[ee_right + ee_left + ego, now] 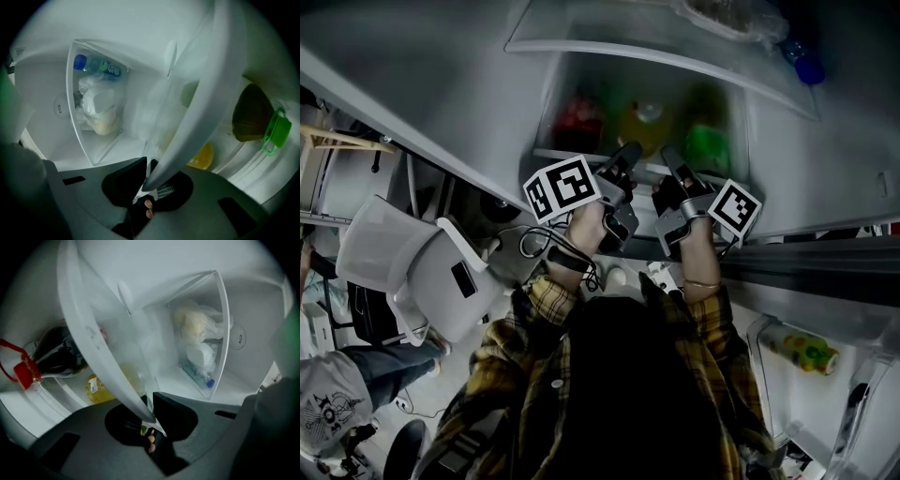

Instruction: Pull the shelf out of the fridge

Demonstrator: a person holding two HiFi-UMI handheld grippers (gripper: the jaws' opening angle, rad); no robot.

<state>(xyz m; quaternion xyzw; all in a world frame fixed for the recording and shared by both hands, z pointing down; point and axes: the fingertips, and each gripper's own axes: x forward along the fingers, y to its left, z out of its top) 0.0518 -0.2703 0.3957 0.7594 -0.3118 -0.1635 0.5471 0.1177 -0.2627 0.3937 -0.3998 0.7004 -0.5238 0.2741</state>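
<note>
The shelf [555, 153] is a clear pane with a white front rim, set low in the open fridge. Both grippers hold that rim side by side. My left gripper [626, 157] is shut on the rim, which in the left gripper view runs as a white bar [89, 329] down between the jaws of the left gripper [150, 411]. My right gripper [671, 161] is shut on it just to the right. In the right gripper view the rim [211, 93] slants down into the right gripper [146, 176]. The parts of the rim inside both pairs of jaws are hidden.
Under the shelf stand a red-capped dark bottle [56, 357], a yellow bottle [99, 387] and a green-capped bottle [255, 117]. A higher shelf [656, 42] carries bagged food [197, 329]. The door bin holds a bottle [802, 349]. A white chair [412, 262] stands at the left.
</note>
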